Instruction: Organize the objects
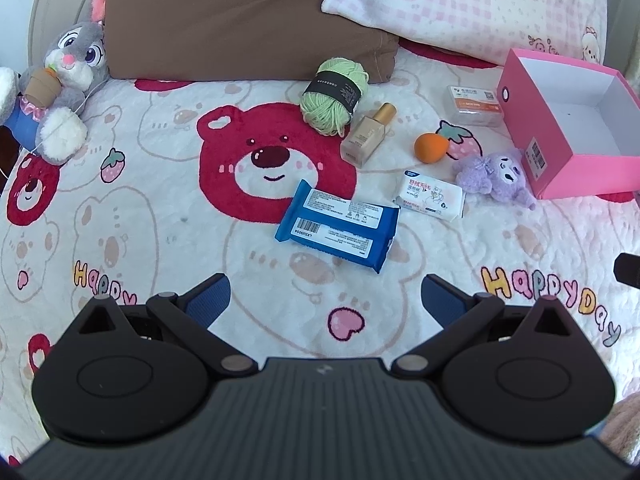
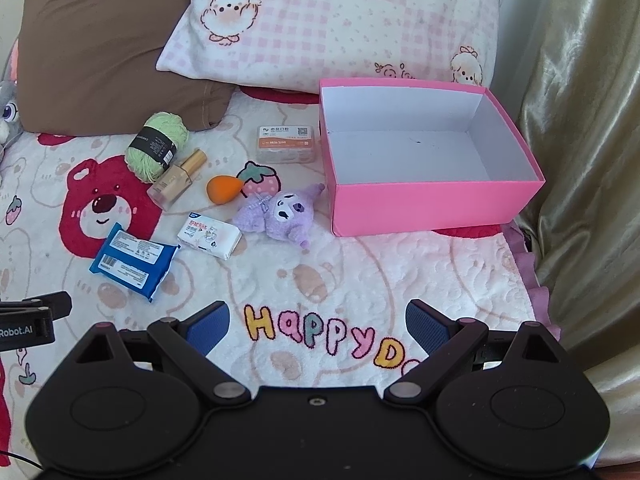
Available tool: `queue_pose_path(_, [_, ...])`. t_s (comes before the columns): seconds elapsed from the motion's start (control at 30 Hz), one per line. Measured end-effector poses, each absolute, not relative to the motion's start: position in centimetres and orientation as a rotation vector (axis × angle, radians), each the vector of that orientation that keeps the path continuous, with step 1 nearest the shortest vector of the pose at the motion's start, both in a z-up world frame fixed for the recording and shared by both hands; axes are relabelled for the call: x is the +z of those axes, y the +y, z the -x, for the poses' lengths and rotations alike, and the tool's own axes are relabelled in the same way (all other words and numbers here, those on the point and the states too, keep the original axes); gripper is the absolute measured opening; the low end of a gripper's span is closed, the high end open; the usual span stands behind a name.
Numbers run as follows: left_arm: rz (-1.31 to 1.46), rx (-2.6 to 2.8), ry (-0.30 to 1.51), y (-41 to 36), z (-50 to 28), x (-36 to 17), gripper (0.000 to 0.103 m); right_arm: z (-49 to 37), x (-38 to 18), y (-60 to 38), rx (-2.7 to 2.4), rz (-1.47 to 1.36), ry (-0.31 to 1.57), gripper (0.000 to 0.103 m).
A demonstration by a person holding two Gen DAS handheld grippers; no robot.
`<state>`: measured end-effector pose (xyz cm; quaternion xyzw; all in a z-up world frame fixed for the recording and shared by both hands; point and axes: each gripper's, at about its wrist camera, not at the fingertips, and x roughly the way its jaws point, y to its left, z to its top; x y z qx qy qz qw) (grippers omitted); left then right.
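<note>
- Left gripper [image 1: 326,294] and right gripper [image 2: 318,320] both spread wide, nothing held, hovering over the bed [image 2: 400,272].
- Items lie loose left of the empty pink box [image 2: 420,208]; blue packet [image 1: 338,226] is nearest.
- Likely start step: descend, clamp one item, carry to box.

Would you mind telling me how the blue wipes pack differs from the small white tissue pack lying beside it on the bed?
The blue wipes pack is clearly larger than the white tissue pack. The blue wipes pack shows a barcode and white label panels; the white tissue pack shows red lettering and a cartoon print. The blue wipes pack lies farther from the pink box. Both are soft packs lying flat, outside the box.
</note>
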<state>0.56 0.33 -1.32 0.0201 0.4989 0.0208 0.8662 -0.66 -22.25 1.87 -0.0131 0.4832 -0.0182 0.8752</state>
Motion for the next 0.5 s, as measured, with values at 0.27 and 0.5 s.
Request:
queue_pose_path(0.27, [-0.02, 0.027, 1.042, 0.38, -0.59, -1.38, 0.103, 0.57, 1.8, -22.13, -0.02, 0.031, 1.01, 0.097])
queue_pose_path(0.5, [-0.013, 0.033, 1.045, 0.51, -0.57, -1.42, 0.103, 0.3, 1.42, -21.72, -0.026, 0.051, 1.019, 0.097])
